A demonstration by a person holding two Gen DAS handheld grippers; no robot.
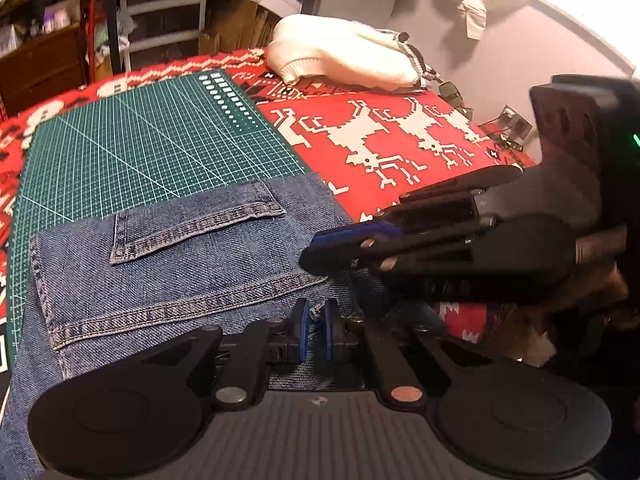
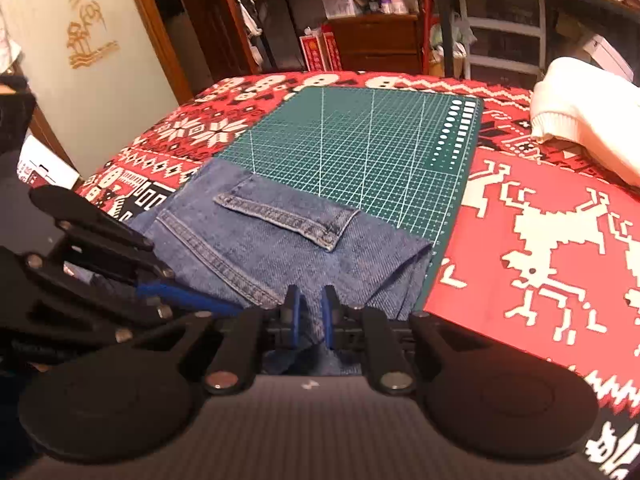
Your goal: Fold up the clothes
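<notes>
While both grippers are pinching denim at the near edge, the jeans (image 1: 180, 264) are lying partly on the green cutting mat (image 1: 152, 140), pocket side up, w/ folded layers showing at the right corner in the right wrist view.

Going left to right: at 9 o'clock the red patterned cloth (image 2: 192, 132) is running off toward the table's left edge, w/ floor and a box beyond. The left gripper (image 1: 316, 332) is sitting at 6 o'clock of its own view, jaws narrow w/ a tuck of denim between the blue pads. The right gripper (image 2: 310, 320) is doing the same, jaws narrow on a bunch of fabric, close beside the left one at roughly 3 o'clock from it. A white sweater (image 1: 340, 56) is lying well apart at 1 o'clock.

Risks, as a guess: the two grippers are working nearly touching, so linkages could be knocking together on any crossing move. Each pinch looks shallow, near the hem; thick denim could be slipping out, esp. if only the top layer is caught, and the fold would be splaying. Dragging could also be shifting the mat.

Open room: mat toward 12 o'clock is bare, and the reindeer area at 2–3 o'clock is free; the left side is tighter.
</notes>
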